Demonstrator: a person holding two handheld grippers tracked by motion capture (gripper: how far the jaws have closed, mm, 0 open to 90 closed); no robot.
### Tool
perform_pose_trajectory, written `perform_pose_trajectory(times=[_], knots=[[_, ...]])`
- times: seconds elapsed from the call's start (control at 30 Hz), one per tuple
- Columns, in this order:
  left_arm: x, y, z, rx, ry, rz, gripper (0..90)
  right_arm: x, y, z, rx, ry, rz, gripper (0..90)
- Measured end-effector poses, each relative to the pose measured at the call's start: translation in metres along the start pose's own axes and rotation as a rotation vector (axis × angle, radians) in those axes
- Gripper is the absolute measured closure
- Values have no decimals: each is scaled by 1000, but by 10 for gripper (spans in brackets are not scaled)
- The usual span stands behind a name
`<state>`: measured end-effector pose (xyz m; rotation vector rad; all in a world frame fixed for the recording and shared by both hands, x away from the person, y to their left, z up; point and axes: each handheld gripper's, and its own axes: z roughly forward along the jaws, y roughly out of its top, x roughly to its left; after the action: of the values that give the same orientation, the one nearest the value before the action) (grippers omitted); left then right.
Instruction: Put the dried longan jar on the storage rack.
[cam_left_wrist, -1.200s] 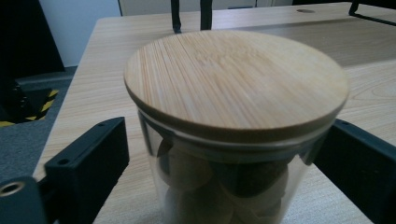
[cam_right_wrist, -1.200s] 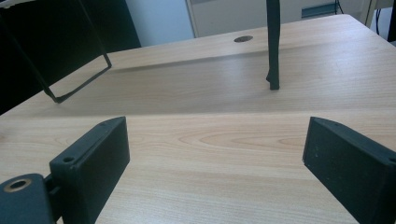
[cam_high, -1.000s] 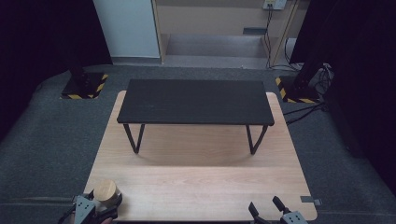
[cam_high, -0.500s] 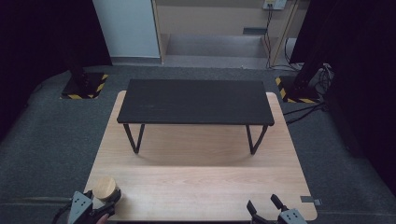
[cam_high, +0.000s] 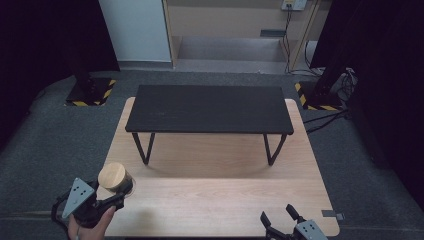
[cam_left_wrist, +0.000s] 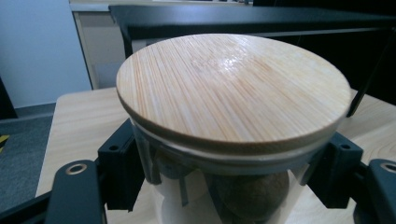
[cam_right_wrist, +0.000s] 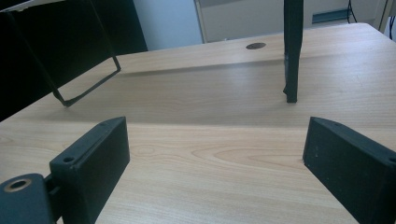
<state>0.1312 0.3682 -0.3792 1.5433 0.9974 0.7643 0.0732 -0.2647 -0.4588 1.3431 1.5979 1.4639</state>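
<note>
A glass jar with a round bamboo lid hangs above the near left corner of the wooden table. My left gripper is shut on its glass body just below the lid. In the left gripper view the lid looms close, both black fingers press the glass sides, and something dark and rounded lies inside the jar. My right gripper rests low at the near right edge of the table. In its own view the right gripper stands open with bare wood between its fingers.
A low black bench on thin metal legs stands across the far half of the table. One of its legs rises ahead of the right gripper. Grey carpet surrounds the table, with black stands at both far corners.
The left gripper closed on the jar and lifted it off the table; the jar now sits higher and larger in the high view. The right gripper stayed put.
</note>
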Motion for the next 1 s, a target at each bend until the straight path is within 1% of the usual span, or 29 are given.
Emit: perform_pose_trajectory(times=[0.17, 0.37, 0.4, 0.43, 0.47, 0.6, 0.7, 0.87, 1.0], knots=[[-1, 27, 9, -7, -9, 20, 245, -1, 1, -1, -4, 2, 0, 74], [0, 51, 20, -15, -28, 25, 245, -2, 1, -3, -10, 2, 0, 74], [1, 56, 23, -14, -32, 31, 245, -2, 1, -4, -11, 3, 0, 74], [1, 56, 23, -14, -32, 31, 245, -2, 1, -4, -11, 3, 0, 74], [0, 63, 28, -14, -35, 35, 245, -2, 1, -4, -13, 5, -1, 74], [4, 75, 39, -15, -66, 24, 245, -2, 1, -6, -16, 5, -1, 74], [2, 83, 45, -23, -58, 36, 245, -3, 1, -8, -18, 5, -2, 74], [4, 100, 56, -23, -67, 55, 245, -4, 0, -9, -18, 2, 0, 75], [5, 111, 64, -18, -80, 62, 245, -5, 0, -10, -16, 1, 1, 75]])
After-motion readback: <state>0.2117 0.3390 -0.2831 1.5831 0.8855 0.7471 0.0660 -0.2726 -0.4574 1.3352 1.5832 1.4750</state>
